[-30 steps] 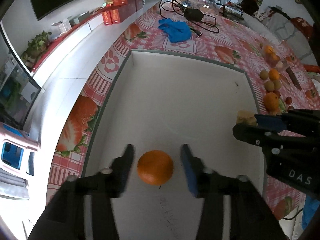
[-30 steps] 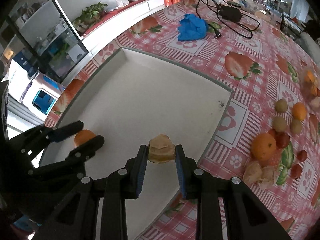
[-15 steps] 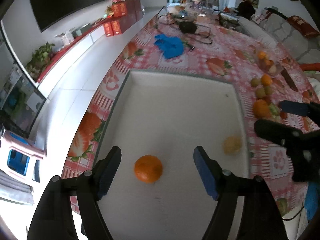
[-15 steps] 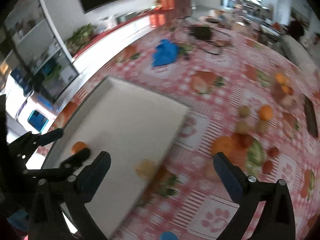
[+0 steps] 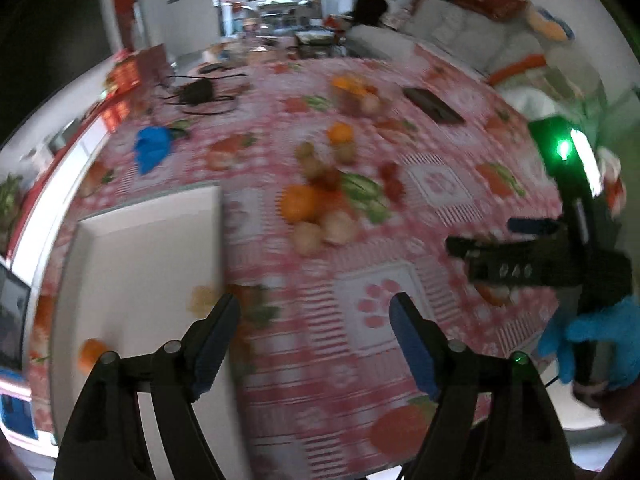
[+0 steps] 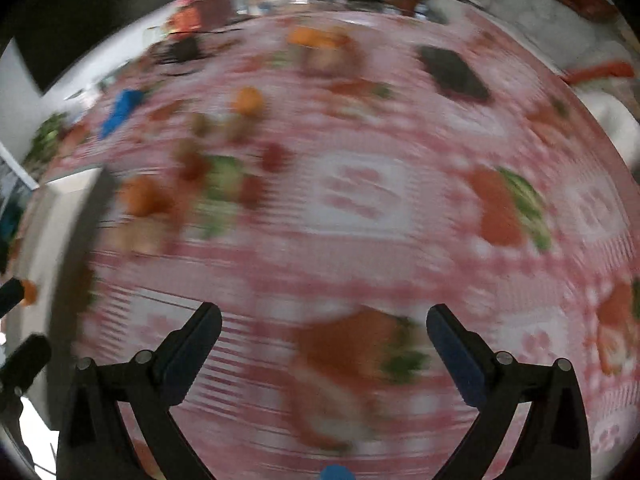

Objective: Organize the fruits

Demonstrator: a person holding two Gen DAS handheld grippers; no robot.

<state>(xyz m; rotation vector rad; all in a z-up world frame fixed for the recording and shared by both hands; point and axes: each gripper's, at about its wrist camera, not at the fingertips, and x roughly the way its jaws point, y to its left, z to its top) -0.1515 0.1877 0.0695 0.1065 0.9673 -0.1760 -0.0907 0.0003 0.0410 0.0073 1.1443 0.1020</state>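
Observation:
The white tray (image 5: 132, 248) lies at the left and holds an orange (image 5: 91, 354) near its front left and a pale tan fruit (image 5: 202, 299) by its right rim. My left gripper (image 5: 316, 338) is open and empty above the tablecloth, right of the tray. My right gripper (image 6: 324, 344) is open and empty over the cloth; it also shows in the left wrist view (image 5: 500, 240). Loose fruits lie in a blurred group: a large orange (image 5: 298, 204), two pale fruits (image 5: 324, 228), small brown and red ones (image 5: 320, 168). In the right wrist view the tray (image 6: 52, 216) is at the left edge.
A blue cloth (image 5: 152, 152) and black cables (image 5: 198, 92) lie at the far left of the red patterned tablecloth (image 5: 376, 292). A dark flat object (image 5: 434, 106) lies at the far right. A hand in a blue glove (image 5: 600, 340) holds the right gripper. Both views are motion-blurred.
Both grippers opened, leaving the orange and the pale fruit in the tray. Both then swung right, away from the tray toward the loose fruits.

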